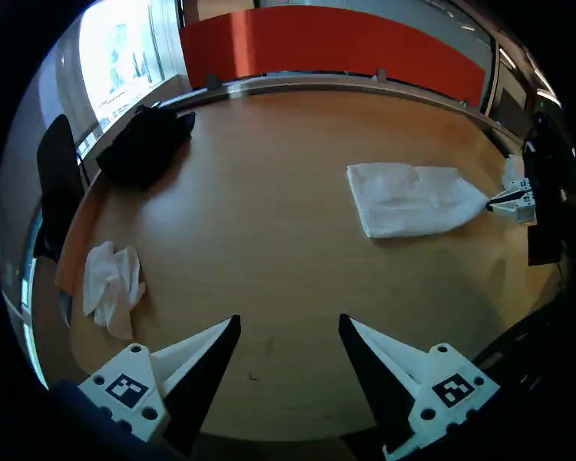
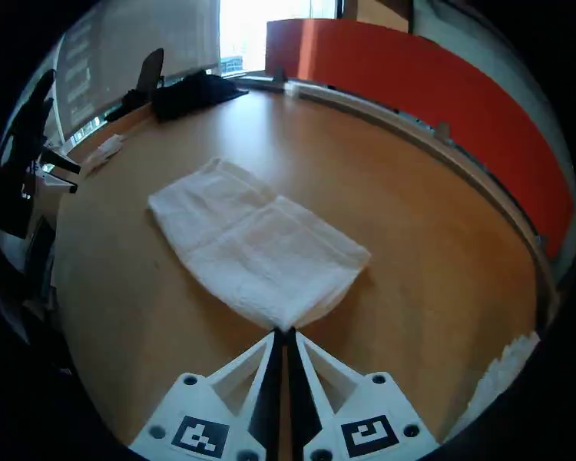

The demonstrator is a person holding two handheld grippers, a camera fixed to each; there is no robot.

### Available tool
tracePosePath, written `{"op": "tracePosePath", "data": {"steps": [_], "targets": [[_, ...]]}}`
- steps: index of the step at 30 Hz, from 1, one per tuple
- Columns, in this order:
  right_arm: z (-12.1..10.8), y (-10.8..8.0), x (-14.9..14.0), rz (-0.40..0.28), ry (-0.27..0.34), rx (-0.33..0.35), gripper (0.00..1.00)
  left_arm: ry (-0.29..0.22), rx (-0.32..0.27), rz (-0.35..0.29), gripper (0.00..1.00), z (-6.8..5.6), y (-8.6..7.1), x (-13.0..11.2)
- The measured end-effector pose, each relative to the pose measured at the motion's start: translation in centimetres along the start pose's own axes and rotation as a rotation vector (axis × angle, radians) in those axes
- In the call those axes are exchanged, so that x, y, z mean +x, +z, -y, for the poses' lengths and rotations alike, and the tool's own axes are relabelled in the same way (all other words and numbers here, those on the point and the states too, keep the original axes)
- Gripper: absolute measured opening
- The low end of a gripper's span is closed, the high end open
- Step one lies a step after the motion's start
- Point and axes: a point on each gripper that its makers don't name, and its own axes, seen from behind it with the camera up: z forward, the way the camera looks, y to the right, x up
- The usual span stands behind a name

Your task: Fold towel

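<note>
The white towel (image 2: 249, 246) lies folded on the wooden tabletop (image 2: 411, 230), one layer doubled over another, its terry surface soft and its edges slightly uneven. Its near corner tapers to a point clenched between the fingers of the right gripper (image 2: 286, 332). The left gripper (image 1: 289, 319) hovers well apart from the towel, fingers spread wide over bare wood, grasping nothing. A crumpled white cloth (image 1: 111, 286) lies near the tabletop's edge
</note>
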Motion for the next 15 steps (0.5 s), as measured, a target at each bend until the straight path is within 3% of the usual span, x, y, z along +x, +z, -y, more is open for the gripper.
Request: {"op": "tracePosePath", "data": {"steps": [15], "targets": [[-0.9, -2.3, 4.1, -0.066, -0.041, -0.037, 0.04, 0.002, 0.001, -0.008, 0.95, 0.0, -0.1, 0.4]]}}
